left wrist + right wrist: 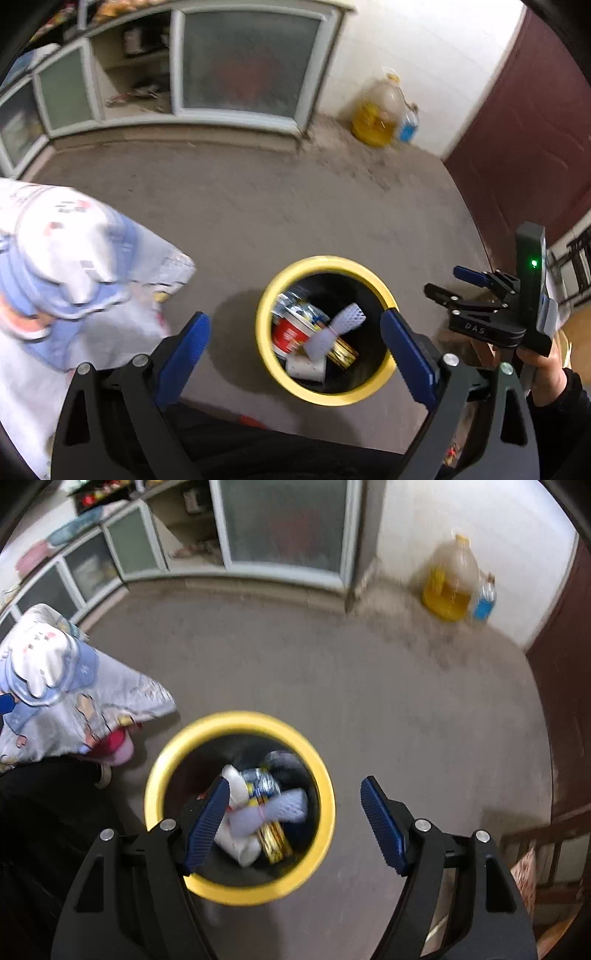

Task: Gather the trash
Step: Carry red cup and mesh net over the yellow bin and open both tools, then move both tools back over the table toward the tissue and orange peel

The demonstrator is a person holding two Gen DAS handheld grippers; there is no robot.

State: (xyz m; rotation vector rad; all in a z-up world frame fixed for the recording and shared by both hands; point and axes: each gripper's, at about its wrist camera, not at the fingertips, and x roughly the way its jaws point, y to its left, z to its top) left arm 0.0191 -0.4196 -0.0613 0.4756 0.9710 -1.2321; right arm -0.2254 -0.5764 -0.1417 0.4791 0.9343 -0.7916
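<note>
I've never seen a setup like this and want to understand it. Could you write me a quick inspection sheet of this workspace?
Surface: grey floor, dusty near the wall.
Job's things: yellow-rimmed bin holding white foam netting, a red can and a white tube.
Clutter: patterned cloth to the left of the bin; oil jug and small blue-labelled bottle by the wall.
Grippers: left gripper and right gripper both open, empty, above the bin.
Cables: nothing seen.
Surroundings: glass-door cabinets, dark red door.
</note>
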